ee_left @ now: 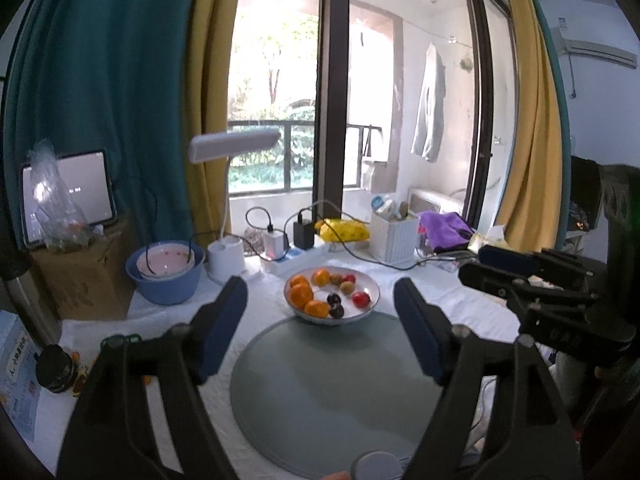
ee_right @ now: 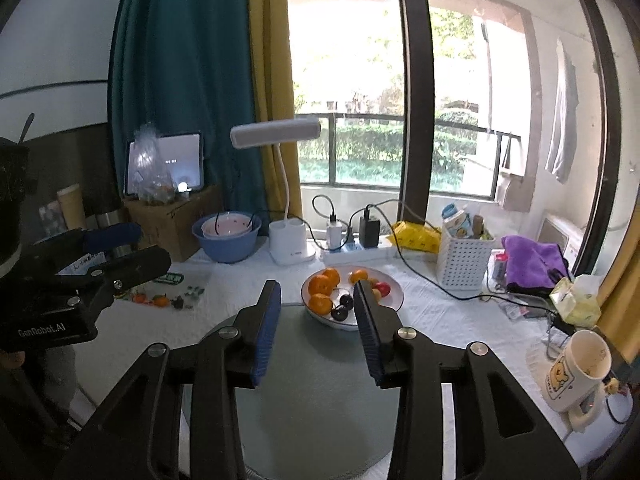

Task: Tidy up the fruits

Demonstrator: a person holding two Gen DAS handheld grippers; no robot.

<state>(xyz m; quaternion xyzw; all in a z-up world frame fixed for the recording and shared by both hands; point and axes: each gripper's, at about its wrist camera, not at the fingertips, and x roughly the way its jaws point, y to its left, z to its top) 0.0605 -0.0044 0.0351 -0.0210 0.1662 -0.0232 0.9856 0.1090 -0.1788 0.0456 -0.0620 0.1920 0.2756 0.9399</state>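
Fruit plate (ee_left: 370, 286): white, on the cloth at the far rim of the round grey mat (ee_left: 320, 392); holds oranges (ee_left: 301, 294), dark plums (ee_left: 335, 306) and red fruits.

Behind the plate: power strip (ee_left: 294, 258), desk lamp (ee_left: 226, 258), white basket (ee_left: 394, 238).

Left of the plate: blue basin (ee_left: 168, 280).

Left gripper (ee_left: 320, 296): jaws apart, empty.

Right gripper (ee_right: 316, 296): jaws narrowly apart, empty.

Nothing stands between either gripper and the plate.

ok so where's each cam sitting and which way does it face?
Left wrist: on the left gripper, looking along its open fingers over the grey mat to the fruit plate and window; right gripper at right edge.
Right wrist: on the right gripper, same heading, jaws empty; left gripper at left edge, mug at right.
Shared: plate, mat, lamp, blue bowl.
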